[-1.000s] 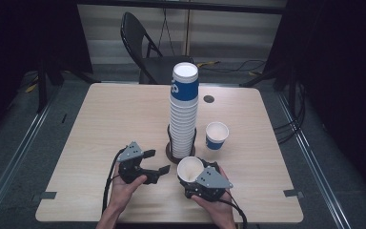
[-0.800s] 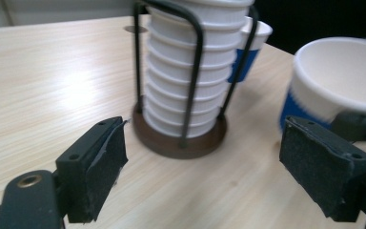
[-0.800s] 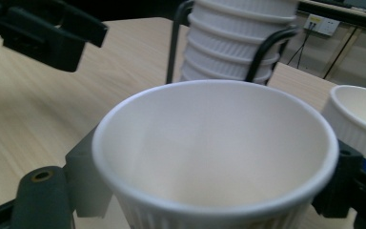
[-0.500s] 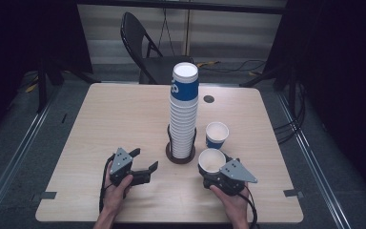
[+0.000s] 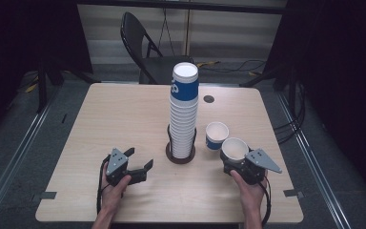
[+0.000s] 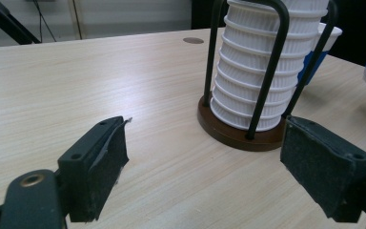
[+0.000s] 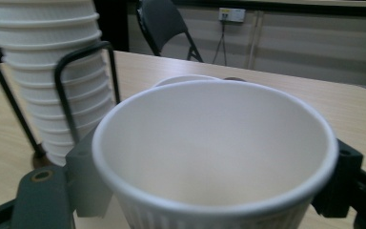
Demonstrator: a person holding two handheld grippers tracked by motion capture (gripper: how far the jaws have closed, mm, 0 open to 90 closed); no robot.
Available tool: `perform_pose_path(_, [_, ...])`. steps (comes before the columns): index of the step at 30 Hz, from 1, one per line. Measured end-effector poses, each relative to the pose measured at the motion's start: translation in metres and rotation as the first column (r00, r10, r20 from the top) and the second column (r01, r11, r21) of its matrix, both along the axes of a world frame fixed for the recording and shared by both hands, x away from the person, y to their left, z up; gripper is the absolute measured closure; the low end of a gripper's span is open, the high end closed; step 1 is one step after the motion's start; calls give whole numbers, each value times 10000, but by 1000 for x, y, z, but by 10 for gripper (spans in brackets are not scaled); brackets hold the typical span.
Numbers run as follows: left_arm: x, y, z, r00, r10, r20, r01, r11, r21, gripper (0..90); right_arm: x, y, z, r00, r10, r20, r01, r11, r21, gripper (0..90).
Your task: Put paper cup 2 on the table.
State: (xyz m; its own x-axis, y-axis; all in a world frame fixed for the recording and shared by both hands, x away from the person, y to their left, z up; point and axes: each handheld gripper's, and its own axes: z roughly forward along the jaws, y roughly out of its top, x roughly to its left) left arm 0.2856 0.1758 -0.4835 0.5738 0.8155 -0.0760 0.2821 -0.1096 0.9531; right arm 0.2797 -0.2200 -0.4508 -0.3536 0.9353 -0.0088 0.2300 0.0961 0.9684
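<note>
- Paper cup (image 5: 235, 149), white and ribbed, sits upright between the jaws of the right gripper (image 5: 242, 164), which is clenched on its sides; in the right gripper view the cup (image 7: 214, 157) has its open mouth facing up.
- Just beyond the right gripper a second paper cup (image 5: 217, 135), white with a blue wall, stands on the table, close behind the held one.
- Left gripper (image 5: 140, 167) rests low over the table with its jaws spread wide and nothing between them; its own view shows both pads (image 6: 102, 162) apart over bare wood.
- Between the two grippers and a little ahead of them, a tall stack of cups (image 5: 184, 114) rises in a black wire holder on a round brown base (image 6: 240, 136).
- Light wood-grain table (image 5: 124, 119) carries all of this.
- Behind the table stand a dark folding chair (image 5: 140, 45), cables on a grey floor and a pale wall.
</note>
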Motion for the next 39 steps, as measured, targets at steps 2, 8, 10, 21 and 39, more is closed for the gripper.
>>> perform_pose_path(2, [-1,0,-2,10000,42,31,-42,10000,75,158,6,-4,-2,9998,-176,17,176,9997,146,194])
perform_pose_path(8, [-2,1,-7,9997,181,143,-182,9998,60,157,26,-18,-8,9957,-897,-218,908,9943,560,193])
perform_pose_path(10, [-2,1,-7,9996,220,197,-222,9997,53,157,32,-22,-11,9943,-1020,-297,1035,9932,527,193])
perform_pose_path(21, [-5,1,-10,9988,364,329,-365,9993,21,157,57,-33,-25,9869,-1559,-411,1579,9861,511,190])
perform_pose_path(39, [-9,-4,-11,9970,441,641,-462,9984,312,158,61,-36,-36,9801,-1704,-1017,1725,9850,113,176])
